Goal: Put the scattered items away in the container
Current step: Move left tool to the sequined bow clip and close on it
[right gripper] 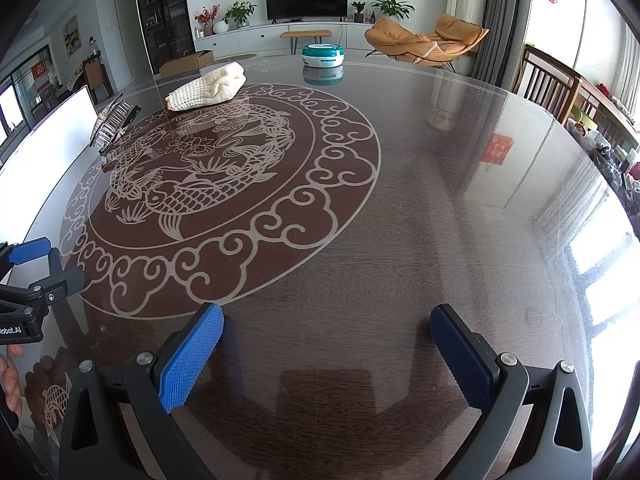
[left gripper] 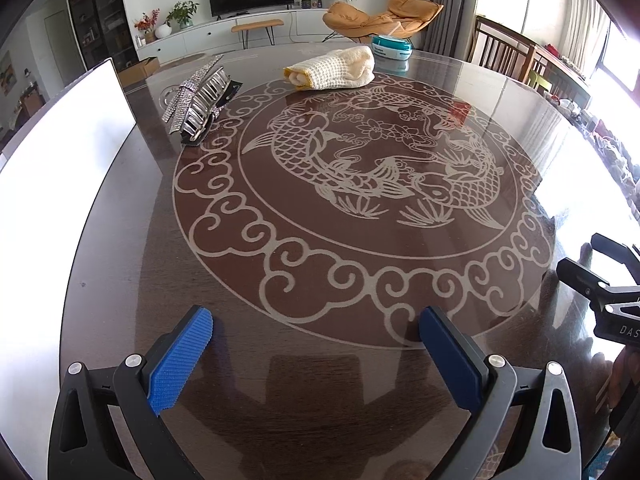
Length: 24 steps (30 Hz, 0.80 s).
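A rolled cream waffle towel [left gripper: 332,69] lies at the far side of the round glass-topped table [left gripper: 160,280]; it also shows in the right wrist view [right gripper: 208,86]. A sparkly silver hair clip [left gripper: 198,100] lies far left; in the right wrist view [right gripper: 114,120] it sits near the table's left edge. A teal and white round case [left gripper: 392,49] sits at the far edge, also in the right wrist view [right gripper: 323,56]. A white container [left gripper: 60,168] stands at the left, also in the right wrist view [right gripper: 52,140]. My left gripper [left gripper: 316,320] is open and empty above the near table. My right gripper [right gripper: 326,318] is open and empty.
The right gripper's body [left gripper: 608,292] shows at the right edge of the left wrist view; the left gripper's body [right gripper: 28,280] at the left of the right wrist view. Wooden chairs [right gripper: 548,80] stand behind the table's right side. An orange lounge chair [right gripper: 424,42] stands beyond.
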### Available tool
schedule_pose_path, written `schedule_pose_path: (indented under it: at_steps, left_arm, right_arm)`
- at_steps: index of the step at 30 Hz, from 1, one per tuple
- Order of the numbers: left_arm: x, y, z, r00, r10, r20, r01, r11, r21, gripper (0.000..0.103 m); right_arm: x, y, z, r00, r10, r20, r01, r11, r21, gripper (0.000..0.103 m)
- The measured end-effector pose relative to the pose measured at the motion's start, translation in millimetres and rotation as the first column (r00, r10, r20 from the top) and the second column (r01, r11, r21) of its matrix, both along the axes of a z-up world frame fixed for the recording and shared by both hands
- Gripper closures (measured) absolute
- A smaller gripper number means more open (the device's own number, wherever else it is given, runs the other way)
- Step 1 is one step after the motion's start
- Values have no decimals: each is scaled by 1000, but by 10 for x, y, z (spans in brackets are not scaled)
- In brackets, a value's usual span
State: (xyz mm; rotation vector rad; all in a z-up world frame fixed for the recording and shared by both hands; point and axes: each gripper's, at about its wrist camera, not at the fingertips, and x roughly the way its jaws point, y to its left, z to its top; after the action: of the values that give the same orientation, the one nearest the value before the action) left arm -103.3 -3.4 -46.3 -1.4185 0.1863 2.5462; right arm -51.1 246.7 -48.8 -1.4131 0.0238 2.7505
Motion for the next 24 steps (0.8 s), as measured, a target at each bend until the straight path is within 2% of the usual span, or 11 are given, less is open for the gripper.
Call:
schedule_pose_path:
  at_steps: [8,13,16,24]
  left_arm:
    - [-617,-416,-16,997,65,-33,-65,998,9,0]
    - [-1084,-421,-22,999,29,-14,-29,1000,2,0]
    - [-1328,-447,-25,999,39,-20,-39,999,4,0]
    - [-1707,-455,-41,998,48,-35,-48,999,7,0]
  right_arm:
    - [0,-1,0,1000,0,0,0,1000,0,0]
    - [0,-2,-1,1000,0,0,0,1000,0,0]
    - [0,-1,0,1000,0,0,0,1000,0,0]
    - [0,-1,0,1000,0,0,0,1000,0,0]
